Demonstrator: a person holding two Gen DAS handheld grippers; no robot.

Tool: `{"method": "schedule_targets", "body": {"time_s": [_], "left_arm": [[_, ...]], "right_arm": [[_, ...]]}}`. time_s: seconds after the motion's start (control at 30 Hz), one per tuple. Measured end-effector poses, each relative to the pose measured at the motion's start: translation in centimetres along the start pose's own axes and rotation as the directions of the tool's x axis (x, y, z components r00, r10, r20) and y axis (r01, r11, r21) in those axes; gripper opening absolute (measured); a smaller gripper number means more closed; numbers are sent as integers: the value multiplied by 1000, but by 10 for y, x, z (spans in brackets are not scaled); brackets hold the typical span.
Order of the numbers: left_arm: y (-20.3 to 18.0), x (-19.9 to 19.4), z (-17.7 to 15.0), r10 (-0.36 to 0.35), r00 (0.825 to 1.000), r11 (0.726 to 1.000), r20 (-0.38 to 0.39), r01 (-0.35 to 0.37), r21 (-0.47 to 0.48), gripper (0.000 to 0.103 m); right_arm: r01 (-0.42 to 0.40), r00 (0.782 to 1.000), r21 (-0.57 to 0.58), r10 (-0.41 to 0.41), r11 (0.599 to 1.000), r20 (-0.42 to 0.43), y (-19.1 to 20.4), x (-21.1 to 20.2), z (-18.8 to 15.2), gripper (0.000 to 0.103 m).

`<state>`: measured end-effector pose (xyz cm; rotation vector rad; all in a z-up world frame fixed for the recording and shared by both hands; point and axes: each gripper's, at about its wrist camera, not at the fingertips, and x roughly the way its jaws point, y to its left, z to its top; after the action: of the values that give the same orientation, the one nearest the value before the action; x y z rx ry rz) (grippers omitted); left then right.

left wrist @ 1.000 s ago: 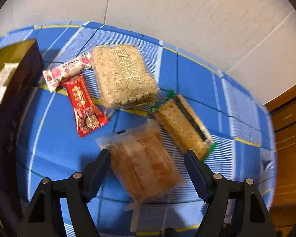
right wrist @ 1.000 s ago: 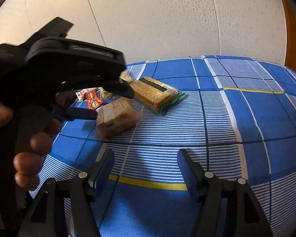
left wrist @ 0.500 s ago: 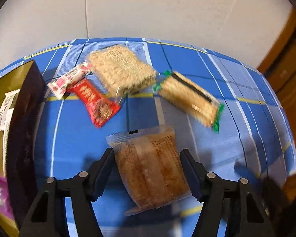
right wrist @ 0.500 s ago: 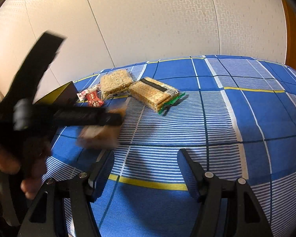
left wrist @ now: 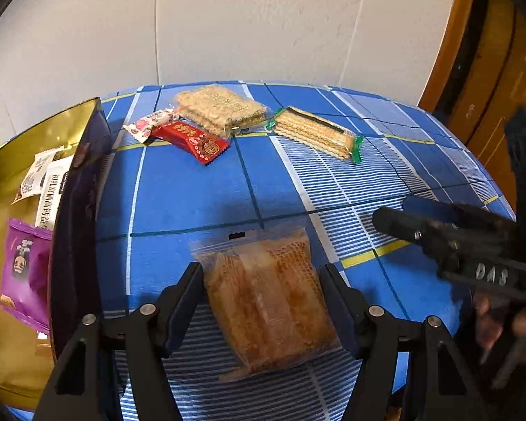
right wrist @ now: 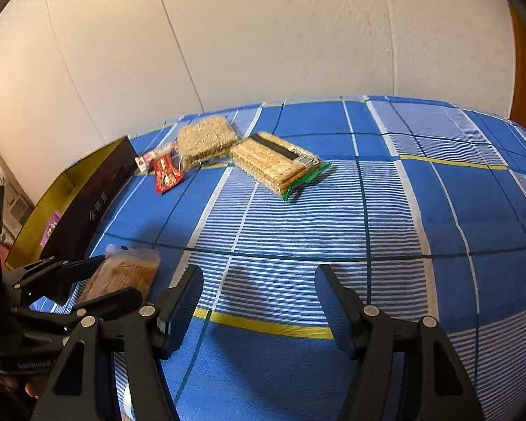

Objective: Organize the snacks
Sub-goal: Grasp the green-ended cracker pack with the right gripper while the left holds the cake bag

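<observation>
My left gripper (left wrist: 263, 280) is shut on a clear-wrapped orange pastry (left wrist: 266, 298) and holds it above the blue checked cloth (left wrist: 193, 182), beside the dark box with a gold inside (left wrist: 77, 210). The box holds a purple packet (left wrist: 24, 266) and white-labelled packets. At the far side lie a noodle-cake pack (left wrist: 221, 108), a red candy (left wrist: 193, 138), a pink-white candy (left wrist: 149, 124) and a green-ended cracker pack (left wrist: 315, 133). My right gripper (right wrist: 259, 298) is open and empty over the cloth. The pastry (right wrist: 126, 273) and left gripper (right wrist: 87, 280) show at its left.
A white wall (left wrist: 228, 21) stands behind the table. A wooden door or cabinet (left wrist: 491, 70) is at the right. The right gripper (left wrist: 438, 231) shows at the right edge of the left wrist view. The cloth (right wrist: 403, 210) curves down at the table's edges.
My left gripper has carried the pastry back and to the left, nearer the box. The right gripper has stayed in place, open.
</observation>
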<state>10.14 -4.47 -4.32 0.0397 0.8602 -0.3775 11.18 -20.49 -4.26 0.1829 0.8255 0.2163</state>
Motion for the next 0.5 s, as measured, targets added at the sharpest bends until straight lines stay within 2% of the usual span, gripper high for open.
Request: {"method": "schedule_targets", "body": {"time_s": [0.23,0.4,0.5], "left_arm": [[-2,-2,-6,7,999,1000,50,-7,10,69],[-1,-3,-7,-1,998,1000,66,1,14,69],[-1,-4,-8,-6,997,1000,79,5,16,69]], "right_arm": [[55,998,-146,-59,988,-22,8,8,48,67],[95,987,-268,-125,959,-97,16,48,85,67],[95,981,-280,-138,955,-140,13,70,99,68]]}}
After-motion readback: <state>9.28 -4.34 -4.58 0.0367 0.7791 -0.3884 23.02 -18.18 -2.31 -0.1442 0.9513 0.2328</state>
